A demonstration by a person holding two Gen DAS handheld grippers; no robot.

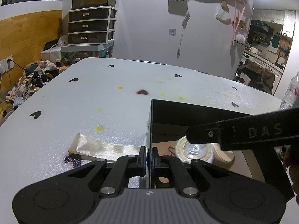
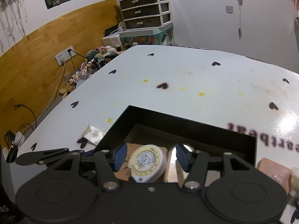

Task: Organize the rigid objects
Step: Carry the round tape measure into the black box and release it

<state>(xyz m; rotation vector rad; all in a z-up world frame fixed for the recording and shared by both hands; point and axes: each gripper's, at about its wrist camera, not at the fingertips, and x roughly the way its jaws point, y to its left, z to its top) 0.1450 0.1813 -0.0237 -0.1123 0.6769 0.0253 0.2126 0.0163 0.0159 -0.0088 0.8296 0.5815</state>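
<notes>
Right wrist view: the right gripper (image 2: pixel 149 156) stands open directly over the round yellow-rimmed tin (image 2: pixel 147 161) inside the black cardboard box (image 2: pixel 186 125), whose wall the left gripper (image 1: pixel 149 157) clamps.

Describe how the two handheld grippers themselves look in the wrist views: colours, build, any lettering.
Both are matte black plastic. The left gripper and the right gripper each have linkage arms on silver pivot bolts, a grey ribbed centre plate and round bosses on the base. The finger pads are blue. The right gripper's side carries raised letters reading "DAS". No cables or sleeves show.
</notes>
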